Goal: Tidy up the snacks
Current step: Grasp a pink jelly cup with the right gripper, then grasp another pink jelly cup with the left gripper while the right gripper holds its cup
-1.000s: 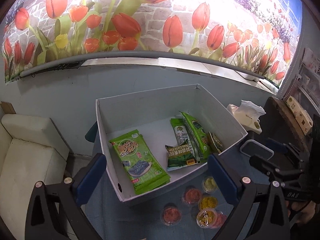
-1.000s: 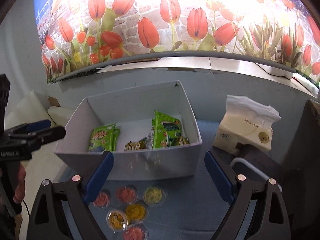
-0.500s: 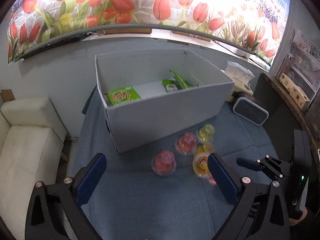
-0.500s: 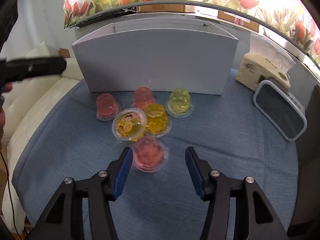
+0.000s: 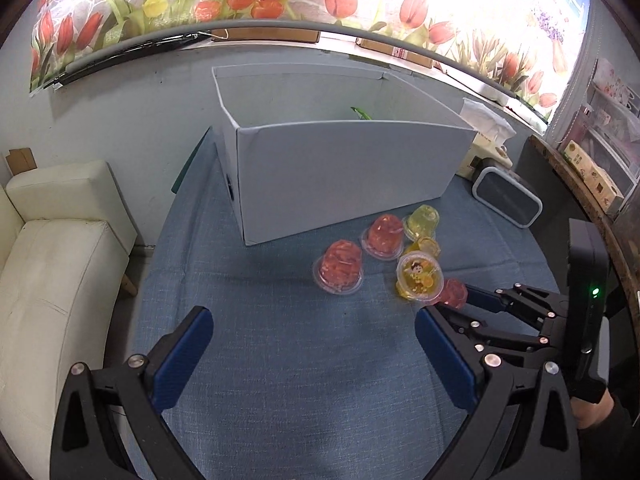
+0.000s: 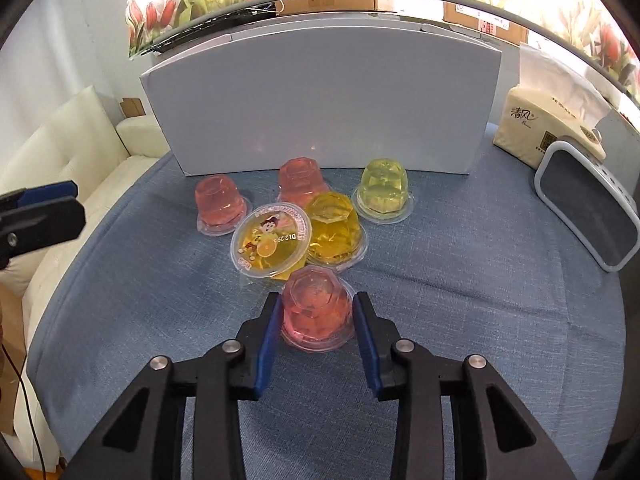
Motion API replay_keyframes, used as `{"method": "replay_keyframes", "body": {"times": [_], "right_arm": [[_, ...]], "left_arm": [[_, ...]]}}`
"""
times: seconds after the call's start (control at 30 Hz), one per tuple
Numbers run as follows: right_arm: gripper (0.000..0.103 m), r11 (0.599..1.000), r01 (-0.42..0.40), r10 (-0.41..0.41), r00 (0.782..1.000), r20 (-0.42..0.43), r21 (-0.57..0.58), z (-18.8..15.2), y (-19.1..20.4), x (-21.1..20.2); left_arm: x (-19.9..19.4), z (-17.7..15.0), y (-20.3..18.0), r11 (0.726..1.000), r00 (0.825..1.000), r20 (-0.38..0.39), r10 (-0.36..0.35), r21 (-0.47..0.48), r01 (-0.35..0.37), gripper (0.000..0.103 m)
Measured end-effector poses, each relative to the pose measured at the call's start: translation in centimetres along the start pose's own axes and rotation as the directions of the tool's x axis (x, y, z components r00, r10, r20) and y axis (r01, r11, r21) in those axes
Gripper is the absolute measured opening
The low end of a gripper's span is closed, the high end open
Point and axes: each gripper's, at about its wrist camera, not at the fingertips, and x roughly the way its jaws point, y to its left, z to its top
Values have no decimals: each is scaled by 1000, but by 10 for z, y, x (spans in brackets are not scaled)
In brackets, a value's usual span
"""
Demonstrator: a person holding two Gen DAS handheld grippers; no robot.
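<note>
Right gripper [image 6: 316,316] closing around the nearest pink cup [image 6: 316,306], blue pads at its two sides, touching or nearly so; cannot tell whether pressing yet. Cup upside down on the blue bench [image 6: 460,320], farthest of the cluster from the box [image 6: 320,96]. Between it and the box: orange cup [image 6: 270,244] lying lid-up, yellow cup [image 6: 334,228] touching it, two more pink cups [image 6: 220,204] [image 6: 300,178] and a pale green cup [image 6: 384,188] just before the box wall. Left gripper [image 5: 312,356] spread wide, empty, over bare bench in front of the box. Tissue pack [image 6: 552,116] right of the box.
</note>
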Motion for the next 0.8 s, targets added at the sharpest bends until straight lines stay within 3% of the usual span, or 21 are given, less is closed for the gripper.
{"method": "replay_keyframes", "body": {"times": [0.43, 0.63, 0.67, 0.73, 0.8], "right_arm": [[36, 1000, 0, -1, 999, 46, 21, -19, -7, -58], [36, 999, -9, 7, 999, 50, 40, -33, -7, -68], [36, 999, -9, 6, 999, 48, 49, -35, -8, -68], [36, 998, -12, 10, 999, 46, 60, -37, -8, -67], [36, 997, -22, 19, 999, 47, 69, -39, -10, -67]], "left_arm": [[61, 13, -15, 997, 998, -36, 48, 69, -46, 103], [90, 20, -16, 996, 996, -57, 75, 56, -71, 102], [94, 20, -17, 995, 994, -61, 86, 51, -83, 100], [99, 21, -20, 993, 992, -64, 106, 55, -103, 77], [103, 22, -24, 991, 991, -65, 116, 75, -111, 66]]}}
